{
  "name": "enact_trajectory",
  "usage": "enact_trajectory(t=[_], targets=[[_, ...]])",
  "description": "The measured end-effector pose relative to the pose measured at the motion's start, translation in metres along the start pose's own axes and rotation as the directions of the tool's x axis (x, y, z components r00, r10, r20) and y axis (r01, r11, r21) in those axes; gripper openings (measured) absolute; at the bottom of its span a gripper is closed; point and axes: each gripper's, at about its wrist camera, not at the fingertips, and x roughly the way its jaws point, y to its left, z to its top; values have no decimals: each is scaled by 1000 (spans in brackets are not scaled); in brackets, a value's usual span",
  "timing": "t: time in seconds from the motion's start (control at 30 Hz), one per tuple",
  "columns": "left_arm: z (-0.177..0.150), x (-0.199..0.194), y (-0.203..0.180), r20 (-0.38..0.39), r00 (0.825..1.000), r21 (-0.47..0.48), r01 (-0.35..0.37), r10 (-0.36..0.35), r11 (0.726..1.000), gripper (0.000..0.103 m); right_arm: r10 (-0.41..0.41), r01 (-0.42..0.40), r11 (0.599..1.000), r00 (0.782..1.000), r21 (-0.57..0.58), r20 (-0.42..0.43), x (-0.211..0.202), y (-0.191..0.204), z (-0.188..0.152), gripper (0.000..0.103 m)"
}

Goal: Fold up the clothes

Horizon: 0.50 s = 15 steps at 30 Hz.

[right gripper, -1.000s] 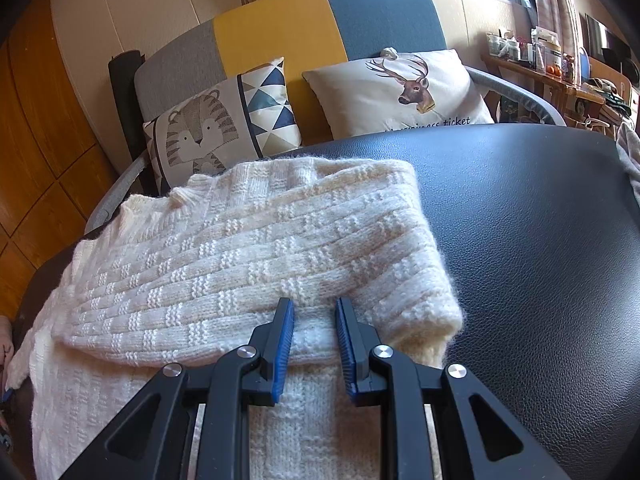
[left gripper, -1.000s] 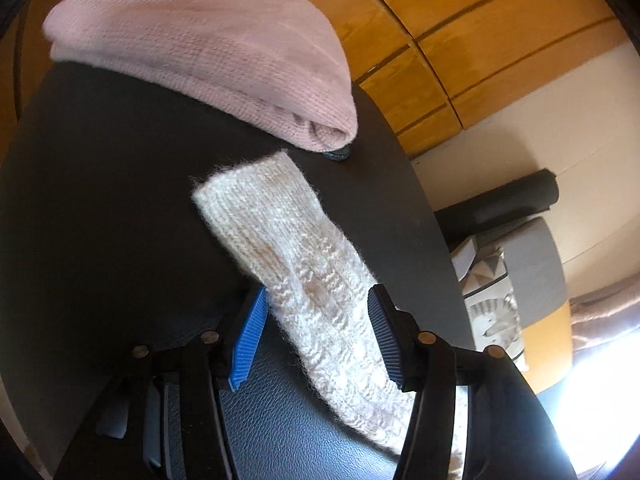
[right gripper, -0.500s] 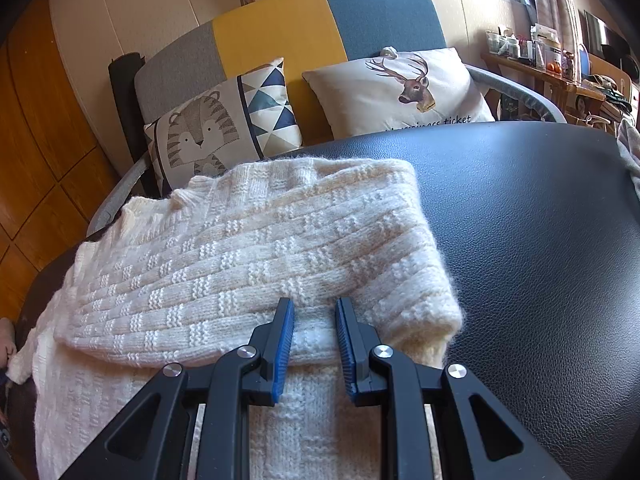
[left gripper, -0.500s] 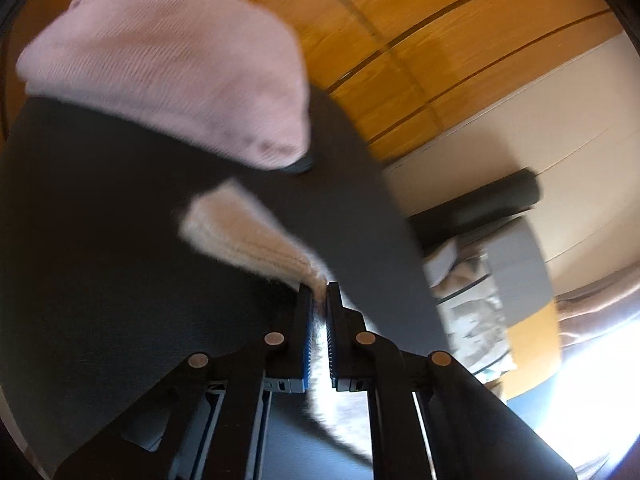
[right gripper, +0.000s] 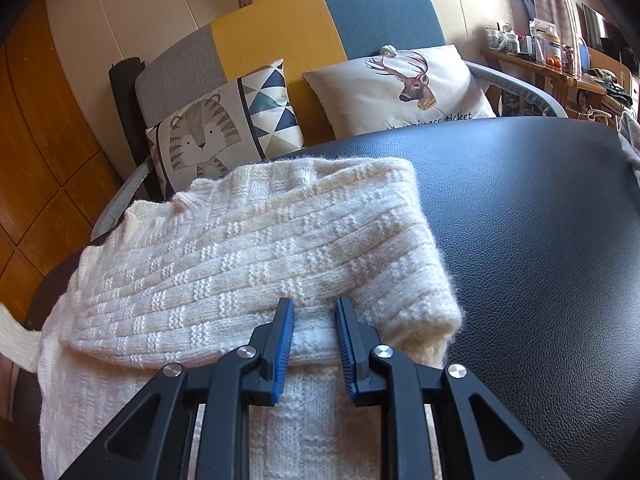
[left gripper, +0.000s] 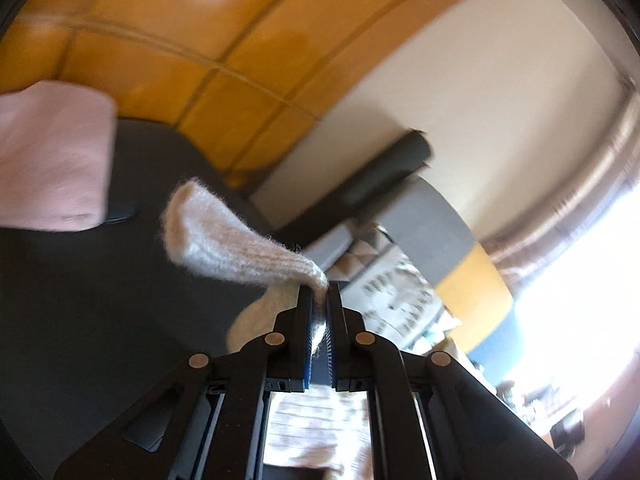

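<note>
We are clamping the left tongs (left gripper: 319,295) on the cream sweater's sleeve (left gripper: 224,240), which a second ago lay flat on the black bench (left gripper: 80,300) between open jaws, and are lifting it. Our right tongs (right gripper: 313,312) are staying put, jaws partly apart, over the folded cream sweater (right gripper: 248,256) on the bench.

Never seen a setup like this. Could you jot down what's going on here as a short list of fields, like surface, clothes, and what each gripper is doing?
surface: black leather-look table
main garment: cream knit sweater, partly folded on the table
left gripper: shut on the sweater's sleeve, cuff end held clear of the table
right gripper: jaws partly apart, tips at the sweater's folded edge; whether they pinch it is unclear
other clothing: folded pink garment at the table's far edge
background: sofa with tiger cushion and deer cushion
</note>
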Motion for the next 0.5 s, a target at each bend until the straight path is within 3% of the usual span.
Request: enact_trajectory(t=[0.3, 0.5], targets=[[-24, 24, -87, -76, 988, 141, 143, -134, 980, 5, 2, -2, 1000, 1000, 2, 1, 1, 1, 0, 21], [-57, 41, -146, -149, 967, 237, 236, -205, 942, 5, 3, -3, 1000, 1000, 1, 2, 1, 0, 0, 21]])
